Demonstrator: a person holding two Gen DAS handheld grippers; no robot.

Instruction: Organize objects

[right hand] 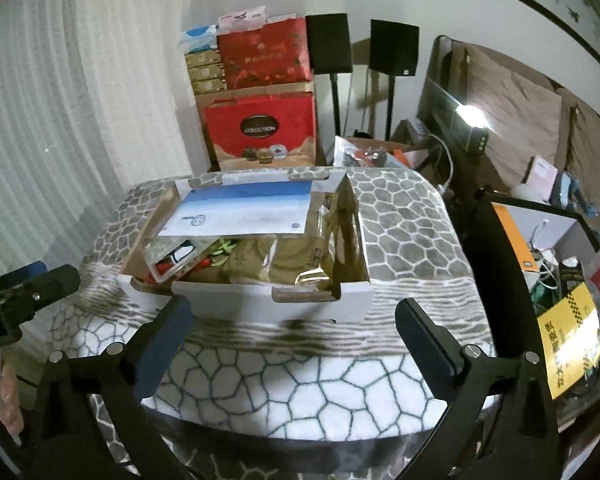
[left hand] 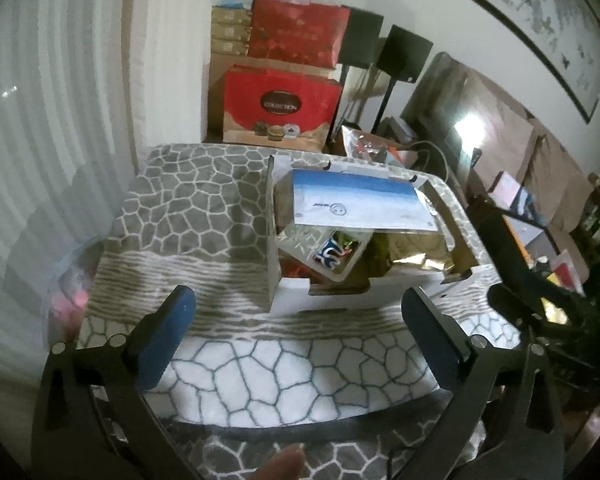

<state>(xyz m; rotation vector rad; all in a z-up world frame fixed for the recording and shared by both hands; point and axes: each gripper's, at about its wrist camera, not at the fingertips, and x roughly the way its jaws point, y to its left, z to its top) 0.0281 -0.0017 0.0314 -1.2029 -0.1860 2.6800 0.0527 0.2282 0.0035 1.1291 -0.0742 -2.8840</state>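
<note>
An open white cardboard box (left hand: 332, 296) (right hand: 260, 300) stands on a table covered with a grey-and-white stone-pattern cloth (left hand: 204, 208) (right hand: 404, 232). Inside lie a blue-and-white flat packet (left hand: 360, 204) (right hand: 240, 212) on top, a clear tray of small items (left hand: 332, 252) (right hand: 176, 256) and gold foil bags (left hand: 404, 252) (right hand: 300, 264). My left gripper (left hand: 300, 304) hovers open before the box's near wall, nothing between its blue pads. My right gripper (right hand: 296, 312) is also open and empty in front of the box. The left gripper's tip (right hand: 32, 292) shows at the left edge of the right wrist view.
Stacked red gift boxes (left hand: 280, 104) (right hand: 260, 132) and two black speakers on stands (left hand: 404, 56) (right hand: 392, 48) stand behind the table. To the right are a sofa (left hand: 540, 140), a cluttered black-framed shelf (right hand: 540, 248) and a yellow-and-black packet (right hand: 572, 336). White blinds (left hand: 40, 160) fill the left.
</note>
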